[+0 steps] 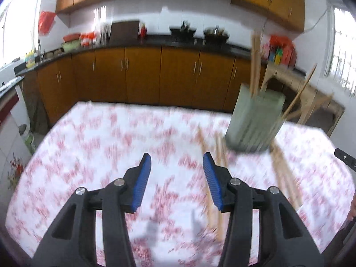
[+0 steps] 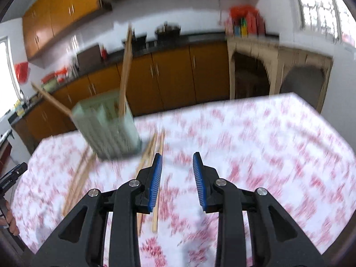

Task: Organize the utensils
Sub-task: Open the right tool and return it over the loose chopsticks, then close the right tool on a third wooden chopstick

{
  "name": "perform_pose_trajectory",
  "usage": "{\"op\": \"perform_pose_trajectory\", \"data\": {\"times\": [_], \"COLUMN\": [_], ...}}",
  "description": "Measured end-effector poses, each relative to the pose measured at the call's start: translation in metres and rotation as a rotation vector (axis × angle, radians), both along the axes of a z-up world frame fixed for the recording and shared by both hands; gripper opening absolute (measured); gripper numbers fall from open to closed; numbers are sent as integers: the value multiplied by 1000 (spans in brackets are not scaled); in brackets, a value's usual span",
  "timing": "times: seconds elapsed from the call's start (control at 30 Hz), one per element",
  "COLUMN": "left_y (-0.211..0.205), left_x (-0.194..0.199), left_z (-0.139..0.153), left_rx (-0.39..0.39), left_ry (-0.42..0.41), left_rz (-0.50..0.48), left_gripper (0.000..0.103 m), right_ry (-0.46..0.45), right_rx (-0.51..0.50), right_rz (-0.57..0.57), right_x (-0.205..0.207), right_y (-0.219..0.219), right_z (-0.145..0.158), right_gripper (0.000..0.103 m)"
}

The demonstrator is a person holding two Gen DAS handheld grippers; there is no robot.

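A pale green ribbed utensil holder [image 1: 255, 120] stands on the floral tablecloth with wooden chopsticks [image 1: 255, 66] sticking out of it. It also shows in the right wrist view [image 2: 106, 124]. More chopsticks [image 1: 213, 178] lie loose on the cloth under my left gripper's right finger, and another pair [image 1: 287, 178] lies farther right. In the right wrist view loose chopsticks [image 2: 155, 155] lie beside my right gripper's left finger, with another pair [image 2: 77, 180] to the left. My left gripper [image 1: 176, 162] is open and empty. My right gripper [image 2: 177, 162] is open and empty. Both views are motion-blurred.
The table [image 1: 100, 146] has a white cloth with red flowers. Behind it run brown kitchen cabinets [image 1: 142, 73] and a dark counter with pots and containers. A beige wooden stand [image 2: 278, 66] is at the back right. The other gripper's tip [image 1: 344, 158] shows at the right edge.
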State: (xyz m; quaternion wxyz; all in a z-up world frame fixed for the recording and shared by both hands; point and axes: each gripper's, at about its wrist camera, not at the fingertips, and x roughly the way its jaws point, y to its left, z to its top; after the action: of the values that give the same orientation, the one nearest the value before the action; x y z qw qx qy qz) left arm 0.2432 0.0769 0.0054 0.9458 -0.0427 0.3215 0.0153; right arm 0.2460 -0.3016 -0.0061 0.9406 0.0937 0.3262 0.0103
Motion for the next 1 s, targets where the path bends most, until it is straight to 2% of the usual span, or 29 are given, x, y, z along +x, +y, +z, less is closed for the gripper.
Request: {"op": "perform_pose_trajectory", "data": {"times": [0.07, 0.17, 0.43, 0.47, 0.6, 0.7, 0.77, 0.87, 1.0], "left_y": [-2, -7, -11, -11, -14, -17, -22, -31, -45], "left_x": [4, 7, 9, 9, 10, 12, 15, 19, 27], "left_z": [-21, -40, -56, -57, -61, -64, -67, -72, -79], "left_rx": [-3, 2, -19, -23, -45, -54, -59, -52, -31], "left_ry": [48, 90, 132, 134, 146, 157, 169, 185, 216], "left_rz": [-4, -14, -52, -54, -72, -89, -106, -131, -163], "left_gripper": [49, 49, 49, 49, 48, 43, 40, 37, 29], "right_ry": [60, 122, 214, 220, 219, 219, 215, 229, 229], "right_rx": [15, 15, -43, -48, -82, -77, -93, -50, -65], "right_rz": [31, 75, 116, 115, 103, 95, 39, -62, -61], "right_x": [9, 15, 24, 25, 26, 26, 28, 32, 31], "right_y": [10, 25, 49, 48, 48, 41, 32, 9, 5], "right_z": [-21, -44, -85, -86, -91, -91, -90, -89, -89], "right_gripper": [30, 24, 19, 19, 8, 7, 7, 7, 7]}}
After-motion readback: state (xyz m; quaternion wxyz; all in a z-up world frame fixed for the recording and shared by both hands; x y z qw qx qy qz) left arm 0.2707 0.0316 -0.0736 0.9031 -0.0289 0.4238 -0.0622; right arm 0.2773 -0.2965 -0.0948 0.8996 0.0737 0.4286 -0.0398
